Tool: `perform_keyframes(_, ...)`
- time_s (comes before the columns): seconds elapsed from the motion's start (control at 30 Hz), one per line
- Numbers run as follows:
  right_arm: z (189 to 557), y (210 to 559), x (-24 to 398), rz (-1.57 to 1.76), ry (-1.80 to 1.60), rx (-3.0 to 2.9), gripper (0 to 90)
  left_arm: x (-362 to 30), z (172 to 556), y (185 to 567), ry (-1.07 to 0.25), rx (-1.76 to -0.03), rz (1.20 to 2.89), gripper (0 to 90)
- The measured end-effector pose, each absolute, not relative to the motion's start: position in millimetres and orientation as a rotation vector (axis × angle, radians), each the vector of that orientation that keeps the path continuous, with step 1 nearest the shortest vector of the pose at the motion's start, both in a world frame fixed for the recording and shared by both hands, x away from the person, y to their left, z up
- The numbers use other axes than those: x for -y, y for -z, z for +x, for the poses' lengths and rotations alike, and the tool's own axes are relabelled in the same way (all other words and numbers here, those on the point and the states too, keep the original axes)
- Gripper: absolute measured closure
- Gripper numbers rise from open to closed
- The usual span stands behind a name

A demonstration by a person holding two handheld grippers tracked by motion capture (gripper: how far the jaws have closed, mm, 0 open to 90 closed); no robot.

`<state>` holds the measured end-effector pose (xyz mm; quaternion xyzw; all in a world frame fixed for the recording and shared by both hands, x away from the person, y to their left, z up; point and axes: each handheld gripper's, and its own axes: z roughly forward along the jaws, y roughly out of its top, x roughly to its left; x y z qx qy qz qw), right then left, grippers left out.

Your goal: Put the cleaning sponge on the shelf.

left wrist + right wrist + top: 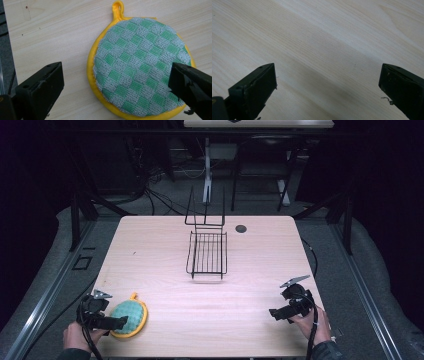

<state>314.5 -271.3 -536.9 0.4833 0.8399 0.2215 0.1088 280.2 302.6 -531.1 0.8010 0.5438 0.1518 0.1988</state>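
High view: two wide-jawed hand-held grippers, left point(122, 322) and right point(272, 313), one pot holder point(129, 318), one wire rack point(207, 254).

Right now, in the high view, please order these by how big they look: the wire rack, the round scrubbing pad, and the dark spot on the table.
1. Wire rack, clearly the largest.
2. Round scrubbing pad; it lies nearer the camera, which flatters its size, and the left hand-held gripper covers part of it.
3. Dark spot, far smaller.

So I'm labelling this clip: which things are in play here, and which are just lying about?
In play, it seems:
- pot holder, between the open left gripper's jaws
- wire rack, the likely target

Lying about:
- right gripper, open over bare table
- dark table hole
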Motion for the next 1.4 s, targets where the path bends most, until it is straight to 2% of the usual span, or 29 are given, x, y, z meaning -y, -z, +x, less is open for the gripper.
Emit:
perform_keyframes(0.33,314.8,535.2,269.0,1.406,-0.657,-2.477,1.6,-301.5,280.0,531.1,-0.404,-1.521,2.241,0.3)
perform_keyframes(0.63,314.7,536.5,267.6,1.400,-0.669,-2.494,3.2,-293.2,285.0,537.5,-0.269,-1.541,2.298,0.2)
perform_keyframes(0.97,314.3,537.7,263.6,1.383,-0.668,-2.518,3.6,-293.3,290.2,542.7,-0.249,-1.548,2.306,1.3)
perform_keyframes(1.1,313.9,538.0,262.6,1.381,-0.661,-2.521,3.8,-294.9,292.3,541.8,-0.277,-1.548,2.279,8.4)
perform_keyframes(1.27,314.1,538.1,263.2,1.377,-0.654,-2.524,4.1,-296.0,292.5,541.6,-0.278,-1.546,2.278,12.7)
perform_keyframes(1.4,314.1,538.0,263.1,1.376,-0.655,-2.524,4.1,-296.2,290.4,535.2,-0.360,-1.526,2.243,18.2)
